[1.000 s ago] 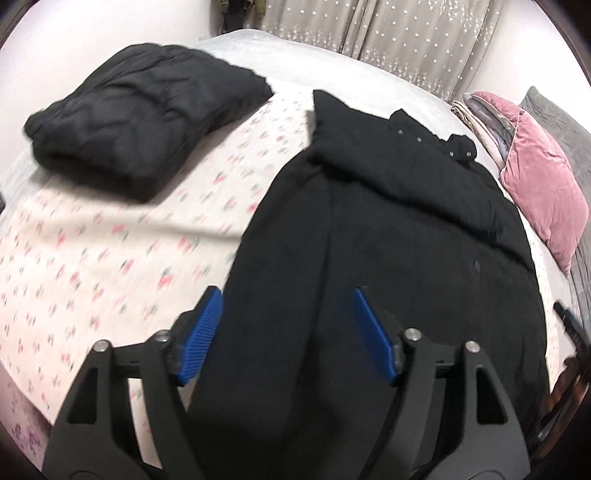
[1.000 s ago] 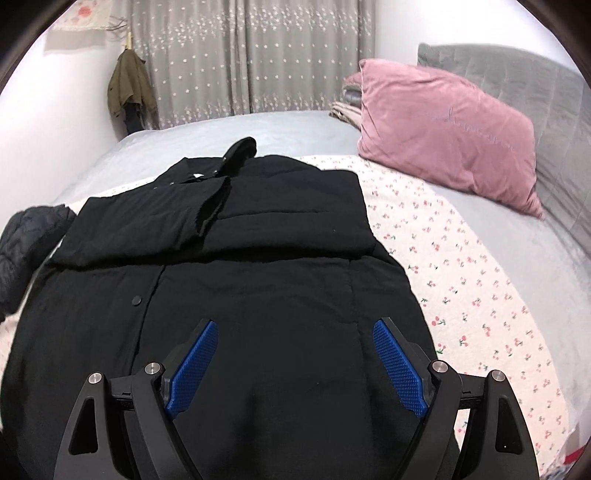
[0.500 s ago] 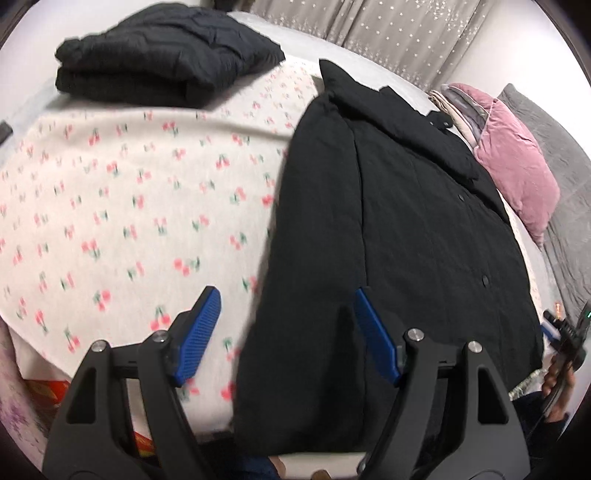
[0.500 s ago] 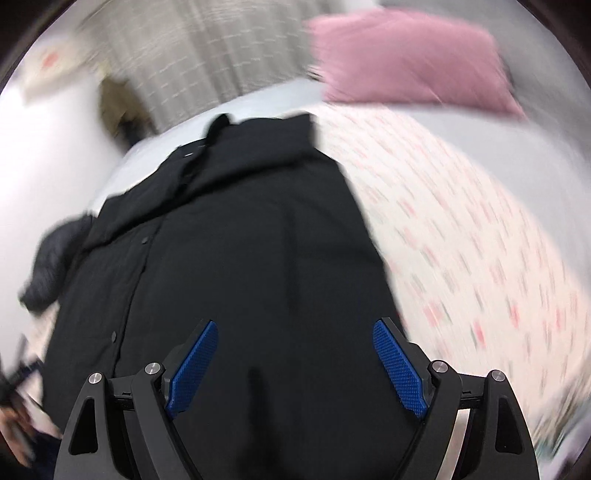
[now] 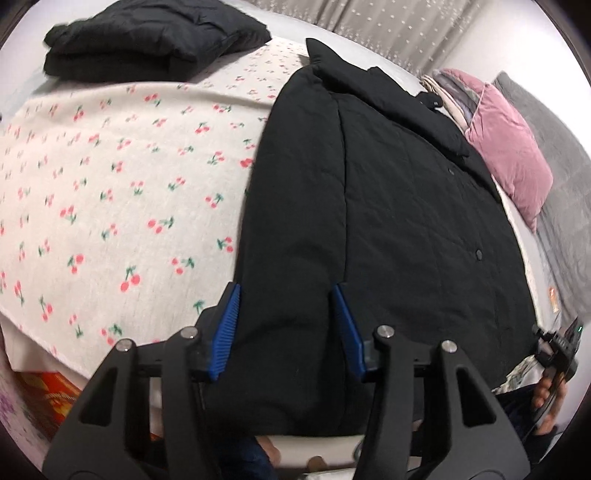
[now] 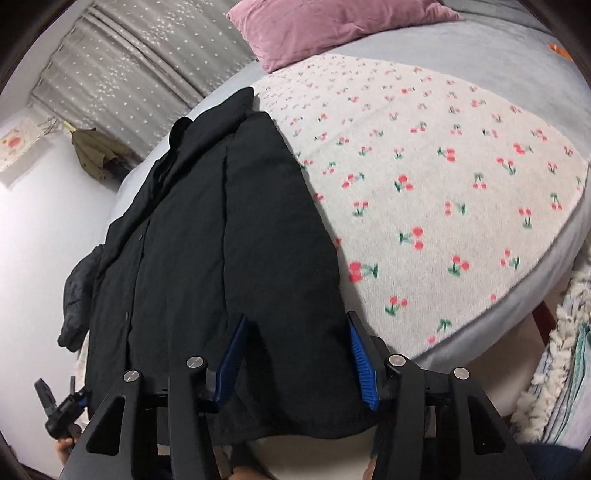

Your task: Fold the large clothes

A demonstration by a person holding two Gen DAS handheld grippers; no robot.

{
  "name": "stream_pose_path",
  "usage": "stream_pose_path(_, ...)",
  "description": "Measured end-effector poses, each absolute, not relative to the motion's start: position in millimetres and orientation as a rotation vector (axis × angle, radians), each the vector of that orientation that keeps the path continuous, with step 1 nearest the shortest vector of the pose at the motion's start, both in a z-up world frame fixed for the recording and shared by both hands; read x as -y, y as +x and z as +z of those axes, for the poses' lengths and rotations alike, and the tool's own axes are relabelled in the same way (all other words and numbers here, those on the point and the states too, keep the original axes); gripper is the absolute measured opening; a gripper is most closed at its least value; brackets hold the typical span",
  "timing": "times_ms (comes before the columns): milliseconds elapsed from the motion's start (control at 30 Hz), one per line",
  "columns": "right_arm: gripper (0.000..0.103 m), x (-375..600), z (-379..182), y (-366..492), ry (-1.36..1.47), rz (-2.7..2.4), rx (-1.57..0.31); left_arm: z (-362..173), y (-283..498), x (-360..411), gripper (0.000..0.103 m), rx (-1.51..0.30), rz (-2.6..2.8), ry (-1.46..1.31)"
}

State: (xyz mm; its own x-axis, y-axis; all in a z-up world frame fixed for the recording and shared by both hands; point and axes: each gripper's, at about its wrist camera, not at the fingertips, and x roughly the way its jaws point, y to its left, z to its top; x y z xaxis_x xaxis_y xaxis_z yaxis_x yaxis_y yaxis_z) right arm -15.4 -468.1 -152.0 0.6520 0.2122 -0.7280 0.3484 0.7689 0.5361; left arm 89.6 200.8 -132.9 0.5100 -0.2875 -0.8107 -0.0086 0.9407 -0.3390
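Note:
A long black padded coat point(image 5: 388, 221) lies flat on the cherry-print blanket point(image 5: 110, 184), sleeves folded in, collar at the far end; its hem hangs over the near bed edge. My left gripper point(image 5: 286, 325) is open, its blue pads astride the hem's left corner without clamping it. In the right wrist view the coat point(image 6: 207, 240) fills the left half, and my right gripper point(image 6: 295, 362) is open, pads astride the hem's right corner. Each gripper shows at the edge of the other's view: the right one point(image 5: 557, 350) and the left one point(image 6: 62, 410).
A folded black jacket point(image 5: 155, 33) lies at the far left of the bed. A pink velvet pillow point(image 5: 513, 147) and folded linens lie at the far right by a grey cushion. Curtains point(image 6: 147, 59) and a hanging olive garment point(image 6: 96, 151) are behind. A fringed rug point(image 6: 561, 362) lies beside the bed.
Both grippers have pulled back from above the coat's body and dropped to its hem at the near bed edge. Their jaws have narrowed but stay open.

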Motion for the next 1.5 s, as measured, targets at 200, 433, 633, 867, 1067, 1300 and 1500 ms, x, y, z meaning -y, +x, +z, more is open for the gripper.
stream_pose_path(200,0.035,445.2,-149.9,-27.5,0.657,-0.086,-0.842,-131.3,83.8,-188.1,0.039,-1.014,-0.186,-0.279)
stream_pose_path(433,0.020,438.8,-147.2,-28.3,0.647,-0.076,-0.829,-125.0,79.1,-177.5,0.029,-0.976,-0.176,-0.264)
stream_pose_path(633,0.021,436.4,-152.5,-17.1,0.652,-0.105,-0.858,-130.6,83.6,-180.2,0.015,-0.992,-0.146,-0.303)
stream_pose_path(867,0.011,442.0,-124.8,-31.6,0.728,-0.024,-0.742,-105.8,63.3,-179.8,0.006,-0.895,-0.141,-0.332)
stream_pose_path(1067,0.009,450.3,-86.7,-51.9,0.764,0.055,-0.657,-79.7,38.5,-186.3,0.005,-0.857,-0.165,-0.388)
stream_pose_path(1300,0.009,458.1,-5.7,-109.6,0.739,0.137,-0.450,-10.2,-39.1,-215.9,0.005,-0.763,-0.319,-0.511)
stream_pose_path(1500,0.009,453.7,38.3,-134.2,0.682,0.169,-0.334,23.6,-59.0,-231.1,0.005,-0.660,-0.300,-0.489)
